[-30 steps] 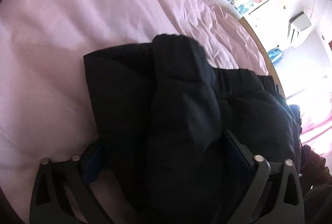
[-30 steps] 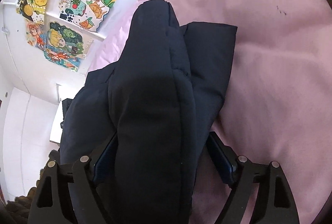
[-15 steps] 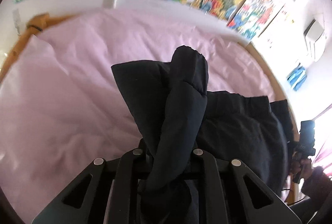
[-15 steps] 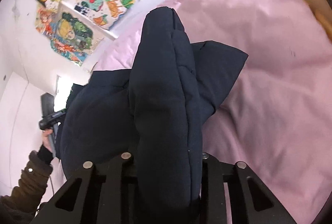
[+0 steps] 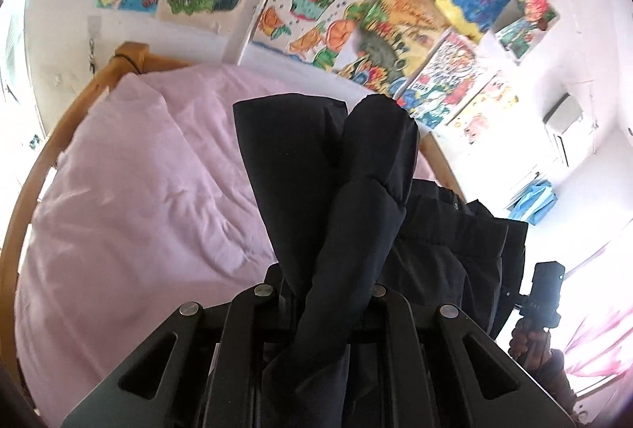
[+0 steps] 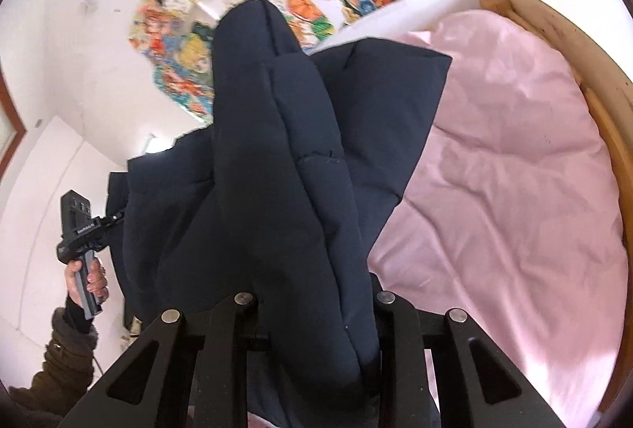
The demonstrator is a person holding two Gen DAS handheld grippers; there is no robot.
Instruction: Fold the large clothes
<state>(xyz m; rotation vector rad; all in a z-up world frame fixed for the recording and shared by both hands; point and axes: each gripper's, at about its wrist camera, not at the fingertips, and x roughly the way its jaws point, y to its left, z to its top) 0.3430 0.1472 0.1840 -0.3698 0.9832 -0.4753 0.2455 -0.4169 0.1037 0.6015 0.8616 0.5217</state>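
Both my tools, left and right, are clamped on the jacket above the bed. I should keep them level so the fold lands square.

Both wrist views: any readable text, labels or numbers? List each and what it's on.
None legible.
Small white marking on the other black handheld gripper body, seen in the right wrist view: too small to read.
Scribbles on the colourful children's drawings taped to the white wall: blurred, unreadable.
Dark navy padded jacket: no label showing.
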